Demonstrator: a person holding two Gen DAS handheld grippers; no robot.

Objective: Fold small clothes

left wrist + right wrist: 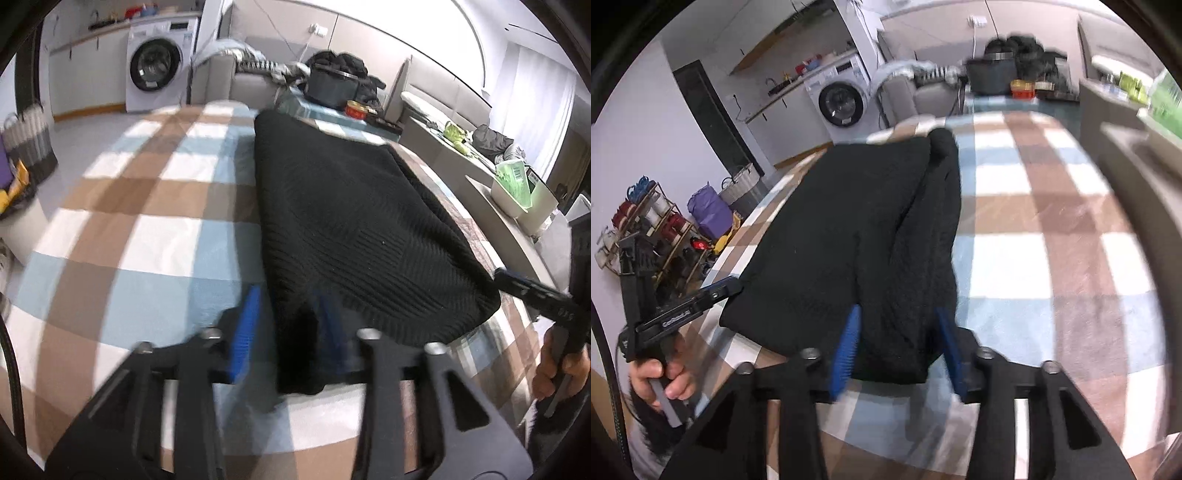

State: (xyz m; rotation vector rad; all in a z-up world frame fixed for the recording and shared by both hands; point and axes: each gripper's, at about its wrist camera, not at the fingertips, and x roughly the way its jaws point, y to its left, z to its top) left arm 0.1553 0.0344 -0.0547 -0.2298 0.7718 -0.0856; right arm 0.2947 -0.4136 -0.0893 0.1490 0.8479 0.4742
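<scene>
Both the left gripper (291, 325) and the right gripper (897, 350) look let go, pads apart, with the near edge of the black knit top (343, 221) lying between them on the checked cloth (155, 236), so they should probably pinch both corners evenly before folding.

The surface (147, 236) is covered by a checked cloth (1034, 229) in brown, pale blue and white squares. A black knitted garment (351, 229) lies flat on it, folded into a long shape, its near end by the front edge. At the far end of the surface stand a dark pot (332, 86) and a small red tin (357, 109), with what may be a pile of dark clothing behind them; the view there is blurred.
</scene>
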